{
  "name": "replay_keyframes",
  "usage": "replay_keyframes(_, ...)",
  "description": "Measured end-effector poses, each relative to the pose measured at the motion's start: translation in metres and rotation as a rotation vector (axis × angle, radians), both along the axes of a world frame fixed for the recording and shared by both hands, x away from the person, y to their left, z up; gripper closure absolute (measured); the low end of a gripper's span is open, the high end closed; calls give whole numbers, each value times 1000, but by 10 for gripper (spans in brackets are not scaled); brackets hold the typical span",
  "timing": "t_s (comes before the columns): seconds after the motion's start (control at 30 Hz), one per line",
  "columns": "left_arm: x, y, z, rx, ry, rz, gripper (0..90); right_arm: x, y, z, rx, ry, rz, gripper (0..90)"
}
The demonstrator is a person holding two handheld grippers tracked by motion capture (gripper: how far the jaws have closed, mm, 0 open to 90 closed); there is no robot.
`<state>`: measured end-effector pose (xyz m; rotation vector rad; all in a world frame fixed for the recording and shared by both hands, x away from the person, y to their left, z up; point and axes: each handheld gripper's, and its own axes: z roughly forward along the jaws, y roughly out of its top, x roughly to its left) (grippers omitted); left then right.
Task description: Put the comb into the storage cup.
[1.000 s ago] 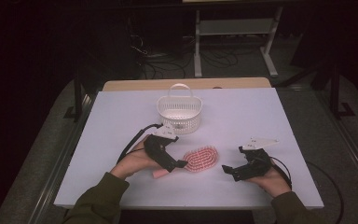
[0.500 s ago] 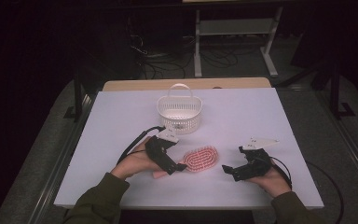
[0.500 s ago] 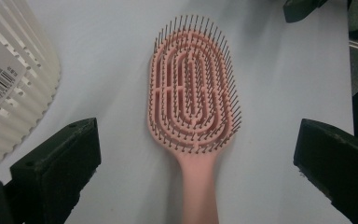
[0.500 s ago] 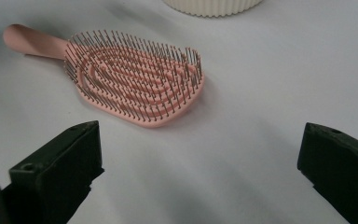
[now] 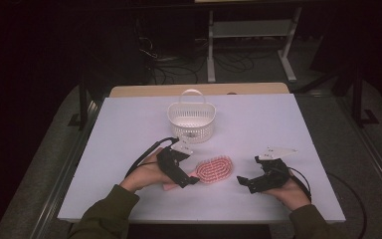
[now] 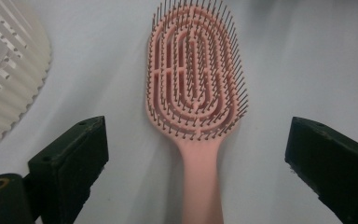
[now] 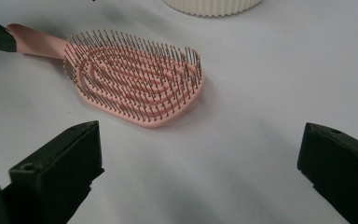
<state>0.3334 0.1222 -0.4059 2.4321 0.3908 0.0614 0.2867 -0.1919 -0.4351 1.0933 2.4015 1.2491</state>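
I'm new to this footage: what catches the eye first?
A pink plastic hairbrush lies bristles-up on the white table, its handle between the left gripper's open fingers, untouched. A white slotted plastic basket stands behind it; the right gripper waits open beside the brush.

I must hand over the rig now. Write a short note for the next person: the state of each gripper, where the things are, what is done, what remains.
Left gripper: jaws wide on either side of the pink hairbrush handle, just begun closing, pads not yet touching it.
Right gripper: open, holding nothing, resting right of the brush.
Hairbrush: flat on the white table, bristles up.
White basket: upright behind the brush, nothing seen inside.
Done: left gripper lined up on the handle.
Left: close on the handle and lift; probably the brush goes into the basket.
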Motion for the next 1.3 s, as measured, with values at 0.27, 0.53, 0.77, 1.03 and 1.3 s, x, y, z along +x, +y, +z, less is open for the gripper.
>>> replay_keyframes(0.27, -1, -2, -2, 34, -14, 1, 145, 0, 0, 0, 1, 1, 3, 0)
replay_keyframes(0.53, -2, -4, -5, 66, -6, -20, 222, 0, 0, 0, 0, 2, 1, 0)
replay_keyframes(0.77, -3, -7, -8, 99, -1, -19, 237, 0, 0, 0, 0, 2, 1, 0)
replay_keyframes(1.03, -2, -8, -11, 115, 16, -21, 261, 0, 0, 0, 0, 1, 1, 0)
replay_keyframes(1.3, -2, -10, -15, 142, 16, -22, 291, 0, 0, 0, 0, 2, 0, 0)
